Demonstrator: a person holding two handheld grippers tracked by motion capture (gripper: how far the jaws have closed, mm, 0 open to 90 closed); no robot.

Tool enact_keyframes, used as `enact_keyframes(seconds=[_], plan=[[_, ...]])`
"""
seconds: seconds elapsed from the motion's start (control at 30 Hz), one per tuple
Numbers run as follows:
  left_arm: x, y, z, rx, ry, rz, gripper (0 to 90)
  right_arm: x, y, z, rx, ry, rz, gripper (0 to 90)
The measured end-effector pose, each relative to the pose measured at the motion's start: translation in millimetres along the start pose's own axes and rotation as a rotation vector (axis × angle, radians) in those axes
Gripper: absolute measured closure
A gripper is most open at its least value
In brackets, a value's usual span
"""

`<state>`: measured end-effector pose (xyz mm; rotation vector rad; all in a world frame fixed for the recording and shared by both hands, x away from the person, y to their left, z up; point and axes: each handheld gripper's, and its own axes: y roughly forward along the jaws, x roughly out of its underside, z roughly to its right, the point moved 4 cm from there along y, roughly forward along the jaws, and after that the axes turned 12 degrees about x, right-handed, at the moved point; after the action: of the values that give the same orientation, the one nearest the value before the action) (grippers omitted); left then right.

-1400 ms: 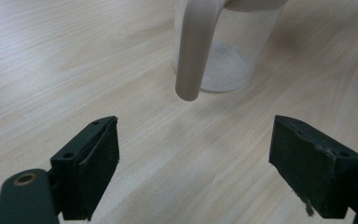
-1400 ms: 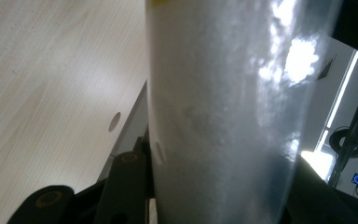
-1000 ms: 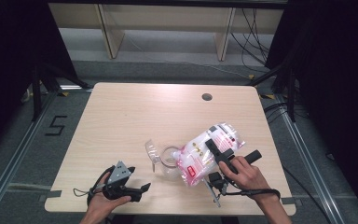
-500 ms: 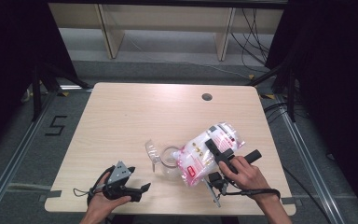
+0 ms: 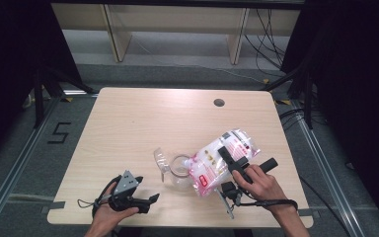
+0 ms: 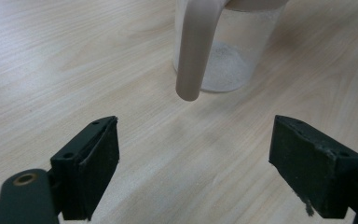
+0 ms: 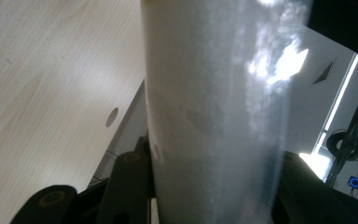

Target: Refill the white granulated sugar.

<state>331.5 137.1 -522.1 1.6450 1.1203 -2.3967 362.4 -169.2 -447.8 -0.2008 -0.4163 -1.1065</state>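
A clear plastic jug (image 5: pixel 176 172) with a pale handle stands near the table's front middle. In the left gripper view the jug (image 6: pixel 235 60) holds a thin layer of white powder, and its handle (image 6: pixel 193 51) hangs toward me. A pink-printed bag of white powder (image 5: pixel 212 163) lies tilted with its lower end over the jug's mouth. My right gripper (image 5: pixel 228 157) is shut on this bag (image 7: pixel 214 93), which stands between the jaws of that gripper (image 7: pixel 214 186). My left gripper (image 5: pixel 151 199) rests low at the front left, open and empty (image 6: pixel 193 168), facing the jug.
The light wooden table (image 5: pixel 143 123) has a round cable hole (image 5: pixel 219 102) at its far right. Metal rails run along the floor on both sides, and shelving legs stand behind the table. The table's front edge is close under both hands.
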Motion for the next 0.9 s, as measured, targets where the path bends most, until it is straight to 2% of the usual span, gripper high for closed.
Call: enact_keyframes(seconds=[0.13,0.17,0.2,0.3,0.33,0.37,0.4,0.47,0.6,0.63,0.9], plan=[[-0.4,1.1,1.4,0.008,-0.014,0.017,15.6,0.1,0.3,1.0,-0.004,-0.001,0.0,64.2],[-0.4,1.9,2.3,0.009,-0.029,0.028,15.6,-0.3,-0.6,0.1,-0.004,0.021,-0.012,64.2],[0.0,0.8,1.5,0.008,-0.021,0.012,15.6,0.2,0.0,2.2,0.001,-0.006,0.002,64.2],[0.1,0.8,1.8,0.009,-0.023,0.011,15.5,0.1,-0.3,2.7,-0.006,-0.006,0.002,64.3],[-0.2,0.2,0.7,0.009,0.0,0.006,15.5,0.1,-0.1,2.3,-0.009,-0.005,0.003,64.3],[-0.2,0.2,0.7,0.009,0.0,0.006,15.6,0.1,-0.1,2.3,-0.009,-0.005,0.003,64.3],[-0.6,1.7,1.9,0.01,-0.02,0.027,15.6,0.3,0.0,1.4,-0.009,-0.008,0.006,64.4],[-0.3,1.9,2.5,0.01,-0.034,0.028,15.6,0.3,0.1,1.2,-0.015,-0.007,0.006,64.5],[-0.3,2.0,2.5,0.009,-0.033,0.029,15.6,0.2,-0.1,1.7,-0.022,-0.006,0.005,64.5],[-0.6,1.7,1.8,0.009,-0.018,0.027,15.6,0.2,-0.1,1.9,-0.023,-0.007,0.005,64.5],[-0.2,1.6,2.3,0.01,-0.031,0.025,15.6,0.2,-0.7,2.2,-0.024,-0.003,0.0,64.7]])
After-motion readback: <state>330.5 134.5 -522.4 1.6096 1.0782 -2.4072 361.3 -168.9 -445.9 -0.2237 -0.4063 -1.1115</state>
